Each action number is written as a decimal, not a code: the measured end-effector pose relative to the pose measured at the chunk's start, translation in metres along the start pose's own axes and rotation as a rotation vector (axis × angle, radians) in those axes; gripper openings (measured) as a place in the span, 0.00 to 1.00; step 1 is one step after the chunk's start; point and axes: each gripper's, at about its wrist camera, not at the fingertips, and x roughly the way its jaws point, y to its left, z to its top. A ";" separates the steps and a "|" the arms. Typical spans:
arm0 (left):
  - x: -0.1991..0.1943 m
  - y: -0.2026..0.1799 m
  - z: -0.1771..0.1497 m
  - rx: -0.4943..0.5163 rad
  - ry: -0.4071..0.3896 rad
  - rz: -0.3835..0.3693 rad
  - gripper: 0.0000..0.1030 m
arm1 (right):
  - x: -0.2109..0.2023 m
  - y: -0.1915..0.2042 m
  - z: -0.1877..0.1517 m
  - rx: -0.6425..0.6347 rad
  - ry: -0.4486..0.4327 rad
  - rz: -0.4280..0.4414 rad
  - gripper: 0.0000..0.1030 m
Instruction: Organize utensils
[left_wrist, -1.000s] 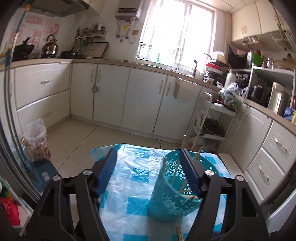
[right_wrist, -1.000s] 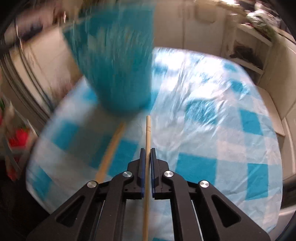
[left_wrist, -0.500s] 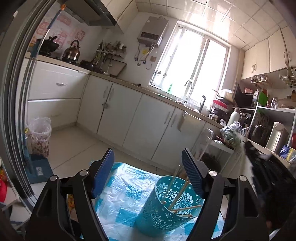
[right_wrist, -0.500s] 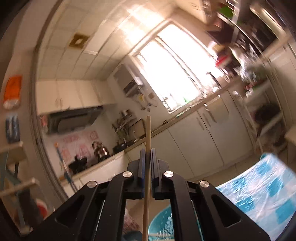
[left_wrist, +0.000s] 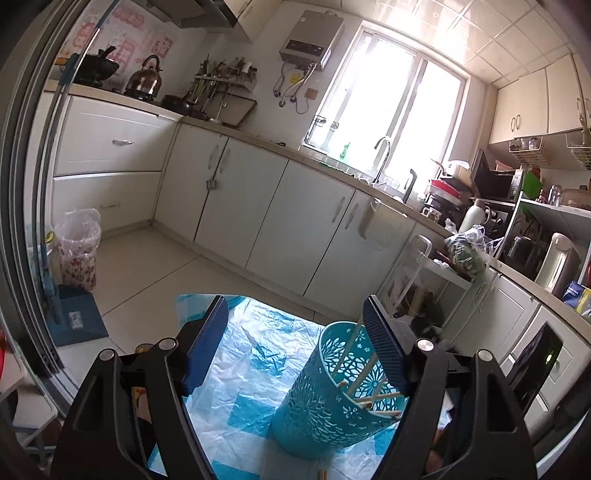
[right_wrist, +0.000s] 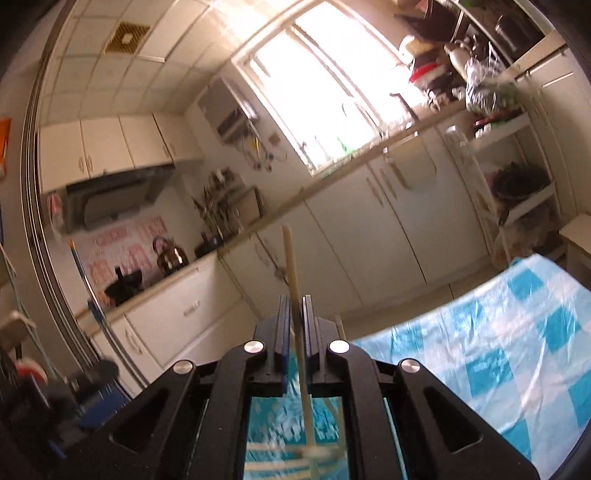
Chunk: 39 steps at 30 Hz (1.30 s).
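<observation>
**Over the checkered table: one chopstick in my right gripper, basket by my left**

On the table with the blue-and-white checkered plastic cover (left_wrist: 258, 354), the teal perforated basket (left_wrist: 325, 406) is standing a bit tilted, leaning away to the right in my left wrist view. It's got several wooden chopsticks (left_wrist: 373, 398) in it already, some lying across the inside, one poking up past the rim.

My left gripper (left_wrist: 295, 343) has its jaws spread wide with nothing pinched. The basket sits mostly over by the right-hand finger (left_wrist: 384, 350), which overlaps its rim in the picture. Can't say for sure if that pad is actually touching the basket or just in front of it.

My right gripper (right_wrist: 294, 325) has its jaws nearly together around a single pale chopstick (right_wrist: 291, 273). The stick runs straight through the narrow gap, its tip sticking out toward the kitchen cabinets (right_wrist: 369, 240), its back end running down between the gripper arms. Below the fingers I can see the teal of the basket (right_wrist: 288, 417) and more chopsticks inside, all pretty blurry. The checkered cover (right_wrist: 498, 350) spreads out to the right in that view.

One more stick end (left_wrist: 322, 473) peeks out on the cover in front of the basket's base.
</observation>
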 end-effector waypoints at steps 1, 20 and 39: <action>-0.001 -0.001 -0.001 0.002 0.003 0.000 0.70 | -0.002 0.001 -0.003 -0.007 0.012 -0.001 0.08; -0.031 0.021 -0.024 0.013 0.111 0.036 0.74 | -0.077 -0.001 -0.089 -0.086 0.517 -0.175 0.25; -0.013 0.020 -0.096 0.132 0.400 0.033 0.75 | -0.065 -0.003 -0.134 -0.214 0.723 -0.265 0.18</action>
